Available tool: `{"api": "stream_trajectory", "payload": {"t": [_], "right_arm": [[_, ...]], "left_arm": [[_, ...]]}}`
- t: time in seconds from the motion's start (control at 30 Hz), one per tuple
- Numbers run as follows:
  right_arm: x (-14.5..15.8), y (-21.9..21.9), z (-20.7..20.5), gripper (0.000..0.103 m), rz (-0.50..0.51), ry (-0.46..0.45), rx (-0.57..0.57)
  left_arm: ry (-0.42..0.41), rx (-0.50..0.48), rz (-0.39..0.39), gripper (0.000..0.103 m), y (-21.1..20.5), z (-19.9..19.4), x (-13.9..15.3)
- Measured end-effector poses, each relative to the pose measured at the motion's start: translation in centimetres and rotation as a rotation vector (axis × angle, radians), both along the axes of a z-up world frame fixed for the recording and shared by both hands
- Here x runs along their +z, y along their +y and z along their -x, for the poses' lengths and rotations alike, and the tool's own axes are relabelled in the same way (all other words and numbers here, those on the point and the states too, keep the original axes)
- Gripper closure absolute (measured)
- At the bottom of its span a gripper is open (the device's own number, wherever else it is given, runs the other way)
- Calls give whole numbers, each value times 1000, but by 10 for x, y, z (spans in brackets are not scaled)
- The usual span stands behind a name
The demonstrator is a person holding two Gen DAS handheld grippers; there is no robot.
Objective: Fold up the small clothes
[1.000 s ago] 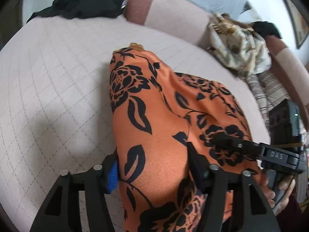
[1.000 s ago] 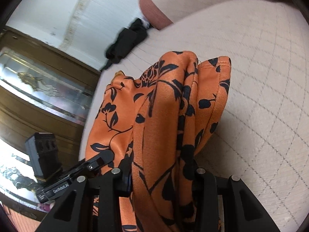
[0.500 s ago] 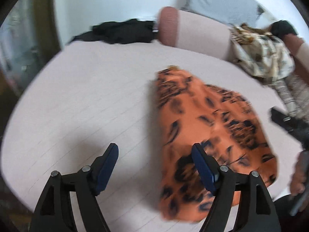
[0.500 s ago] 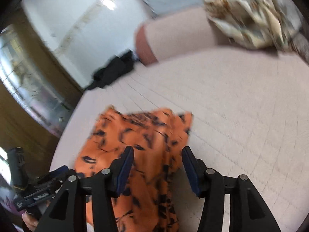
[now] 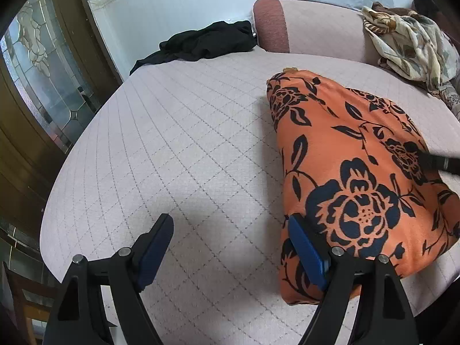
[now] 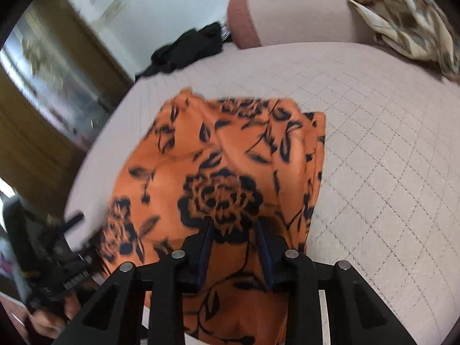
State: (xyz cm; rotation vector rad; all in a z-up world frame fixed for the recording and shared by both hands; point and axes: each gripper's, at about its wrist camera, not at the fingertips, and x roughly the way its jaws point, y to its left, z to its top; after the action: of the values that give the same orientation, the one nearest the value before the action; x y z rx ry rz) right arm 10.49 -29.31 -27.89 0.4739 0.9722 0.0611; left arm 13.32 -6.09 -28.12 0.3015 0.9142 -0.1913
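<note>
The orange cloth with a black rose and leaf print (image 5: 353, 178) lies folded on the pale pink quilted bed (image 5: 178, 149), and everything else sits around it. In the left wrist view, the left tool (image 5: 230, 247) stands wide with bare quilt between its blue pads, its jaws having just been opening; the right-hand pad sits just beside the cloth's near edge, and I cannot tell whether it touches. At the right edge of this view a thin black finger tip of the other tool crosses the cloth.

The right wrist view, blurred, shows what the first hides: the right tool (image 6: 234, 238) stands narrow, its jaws having just been closing, with a ridge of the orange cloth (image 6: 218, 178) gathered between the pads. To the cloth's lower left there, a hand (image 6: 49, 322) grips the handle of the left tool.

Beyond the cloth's far end, both views show a pink bolster with a darker end (image 5: 310, 34), a crumpled black garment (image 5: 207, 43) to its left, and a cream and brown patterned fabric heap (image 5: 411, 46) to its right. Only the left view shows the leaded glass door panel (image 5: 43, 72) clearly.
</note>
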Motion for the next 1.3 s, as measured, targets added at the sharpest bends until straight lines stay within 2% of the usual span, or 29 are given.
{"api": "stream_trajectory", "payload": {"t": [0.07, 0.2, 0.27, 0.4, 0.43, 0.5, 0.6, 0.73, 0.8, 0.97, 1.07, 1.1, 1.13, 1.17, 1.3], "right_arm": [[9, -5, -6, 70, 0, -35, -25], [22, -7, -31, 69, 78, -67, -52], [15, -14, -46, 69, 52, -26, -79], [-28, -33, -79, 69, -8, 137, -140], [-32, -37, -81, 69, -35, 137, -148], [-26, -40, -79, 69, -46, 126, -153], [-12, -35, -70, 69, -24, 63, -151], [21, -11, -63, 68, -40, -68, -65], [30, 6, -72, 68, -41, -95, -13], [18, 47, -122, 68, -66, -32, 62], [-15, 59, -156, 67, -95, 92, 60], [-35, 62, -168, 69, -84, 154, 46], [-42, 62, -173, 68, -101, 147, 40], [-41, 61, -172, 68, -109, 120, 34], [-28, 51, -152, 69, -130, 102, 40]], "left_arm": [[0, 0, 2, 21, 0, 0, 0], [1, -1, 1, 21, 2, -1, -3], [1, 1, 3, 21, 1, -1, -3], [-2, -4, 4, 20, 1, -3, -5], [-5, -4, 0, 20, 1, -4, -5], [-5, -2, -4, 20, 1, -4, -6], [0, 4, 6, 20, 2, -5, -6], [-2, -2, 4, 20, 2, -4, -6], [2, -6, 12, 20, 3, -5, -7], [9, -6, 35, 20, 6, -6, -9], [13, 5, 48, 19, 8, -9, -12], [25, 15, 60, 18, 9, -12, -14], [32, 21, 72, 17, 11, -14, -15], [35, 28, 80, 15, 12, -15, -16], [34, 41, 83, 13, 11, -15, -14]]}}
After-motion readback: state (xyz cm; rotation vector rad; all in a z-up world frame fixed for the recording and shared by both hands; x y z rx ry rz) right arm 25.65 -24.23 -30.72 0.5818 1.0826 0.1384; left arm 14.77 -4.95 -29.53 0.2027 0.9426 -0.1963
